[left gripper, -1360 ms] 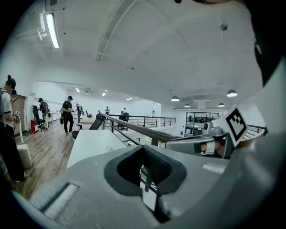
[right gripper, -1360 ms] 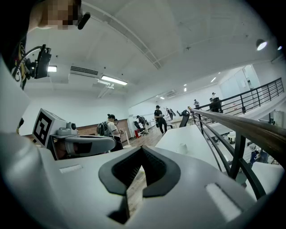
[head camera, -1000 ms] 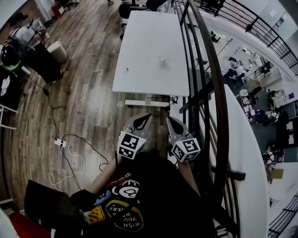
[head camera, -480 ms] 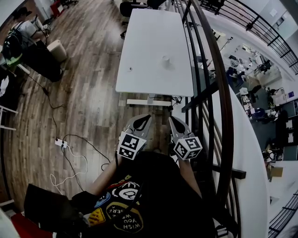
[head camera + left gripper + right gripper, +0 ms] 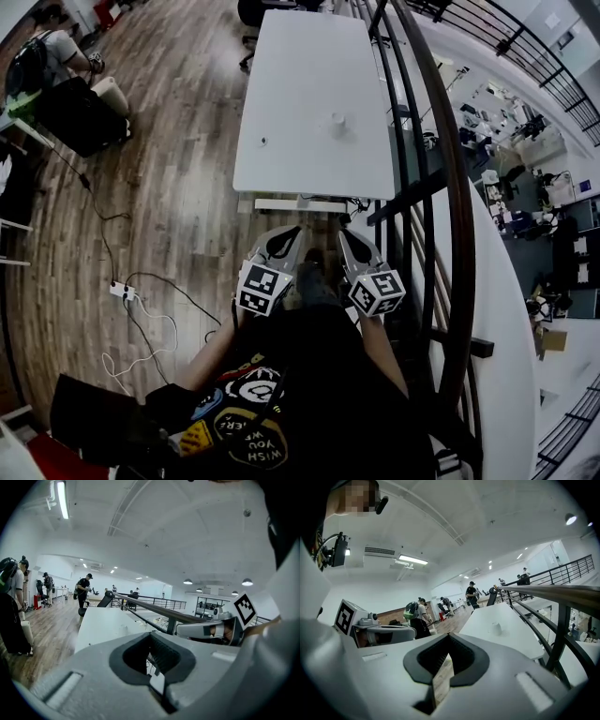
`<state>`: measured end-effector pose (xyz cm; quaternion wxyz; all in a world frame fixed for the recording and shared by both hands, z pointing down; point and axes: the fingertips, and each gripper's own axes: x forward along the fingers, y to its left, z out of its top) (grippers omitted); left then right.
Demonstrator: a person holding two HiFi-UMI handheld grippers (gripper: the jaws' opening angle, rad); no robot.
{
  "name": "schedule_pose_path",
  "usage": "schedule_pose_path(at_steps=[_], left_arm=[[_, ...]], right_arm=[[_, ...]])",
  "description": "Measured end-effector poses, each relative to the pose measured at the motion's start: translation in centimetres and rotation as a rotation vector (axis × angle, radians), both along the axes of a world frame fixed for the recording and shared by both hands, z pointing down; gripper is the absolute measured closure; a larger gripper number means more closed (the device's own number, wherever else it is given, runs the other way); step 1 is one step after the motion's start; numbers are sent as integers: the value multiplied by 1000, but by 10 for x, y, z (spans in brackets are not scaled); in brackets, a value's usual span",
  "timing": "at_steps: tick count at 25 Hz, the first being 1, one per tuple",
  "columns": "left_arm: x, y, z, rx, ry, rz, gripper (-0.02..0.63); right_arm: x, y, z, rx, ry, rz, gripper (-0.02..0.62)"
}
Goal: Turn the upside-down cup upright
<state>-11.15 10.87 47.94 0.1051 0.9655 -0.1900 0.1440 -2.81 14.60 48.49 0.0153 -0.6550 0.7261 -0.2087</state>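
A small white cup (image 5: 337, 121) stands upside down on the right half of a long white table (image 5: 291, 75). It also shows as a small cup (image 5: 496, 628) far ahead in the right gripper view and faintly as a cup (image 5: 124, 627) in the left gripper view. My left gripper (image 5: 289, 234) and right gripper (image 5: 345, 236) hang side by side in front of my body, short of the table's near end. Both are shut with nothing between the jaws. Each points towards the table, well away from the cup.
A dark curved railing (image 5: 441, 187) runs along the table's right side. A tiny dark object (image 5: 263, 142) lies on the table's left part. A power strip with cables (image 5: 122, 291) lies on the wooden floor to the left. People stand at the far left (image 5: 42, 47).
I have stepped closer to the table, and both grippers have moved forward and slightly down together. Their jaws have stayed shut.
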Motion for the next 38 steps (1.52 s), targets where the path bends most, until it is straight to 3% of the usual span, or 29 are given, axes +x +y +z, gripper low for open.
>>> schedule_pose_path(at_steps=[7, 12, 18, 19, 20, 22, 25, 30, 35, 38], left_arm=[[72, -70, 18, 25, -10, 46, 601], [144, -139, 76, -33, -46, 104, 601], [173, -208, 138, -128, -131, -67, 601], [176, -216, 143, -138, -132, -90, 601], [178, -222, 146, -143, -140, -100, 601], [178, -225, 154, -150, -172, -92, 601], [170, -228, 161, -168, -204, -78, 601], [163, -247, 167, -200, -221, -77, 601], [173, -274, 163, -187, -208, -27, 601], [181, -288, 164, -178, -217, 6, 601]], right_arm=[[66, -76, 26, 12, 14, -7, 598], [122, -151, 97, -108, 99, -70, 598], [188, -235, 190, -164, 192, -52, 598], [198, -253, 204, -169, 198, -42, 583], [208, -272, 218, -174, 199, -34, 485], [221, -306, 243, -188, 209, -28, 354], [230, -348, 272, -222, 267, -43, 249], [239, -375, 291, -365, 364, -47, 175], [237, -384, 300, -441, 389, -82, 152], [236, -385, 301, -457, 394, -93, 169]])
